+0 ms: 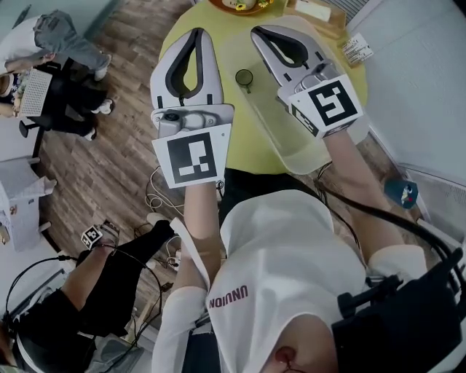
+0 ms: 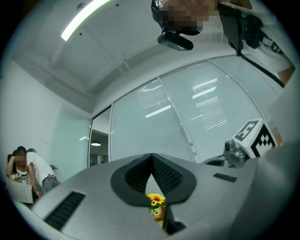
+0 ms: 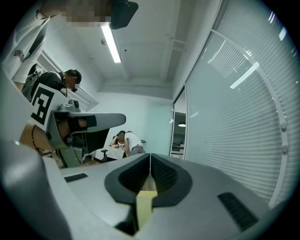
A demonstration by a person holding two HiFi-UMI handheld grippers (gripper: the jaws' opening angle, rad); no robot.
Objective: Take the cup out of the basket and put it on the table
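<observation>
Both grippers are held up over a round yellow-green table [image 1: 247,146], pointing away from me. My left gripper [image 1: 198,30] is shut with nothing in it; in the left gripper view its jaws [image 2: 151,155] meet, and sunflowers [image 2: 156,201] show through the gap below. My right gripper [image 1: 255,30] is also shut and empty, with its jaws [image 3: 150,154] touching in the right gripper view. A small dark-rimmed cup [image 1: 244,77] stands between and below the two grippers, at the left edge of a clear shallow tray [image 1: 306,149]. I cannot tell whether it stands inside the tray.
At the table's far edge are an orange basket [image 1: 240,6] with flowers and a wooden box [image 1: 317,13]; a printed card [image 1: 357,49] lies to the right. Wood floor [image 1: 109,146] with cables lies to the left, where people sit at a desk [image 1: 36,65].
</observation>
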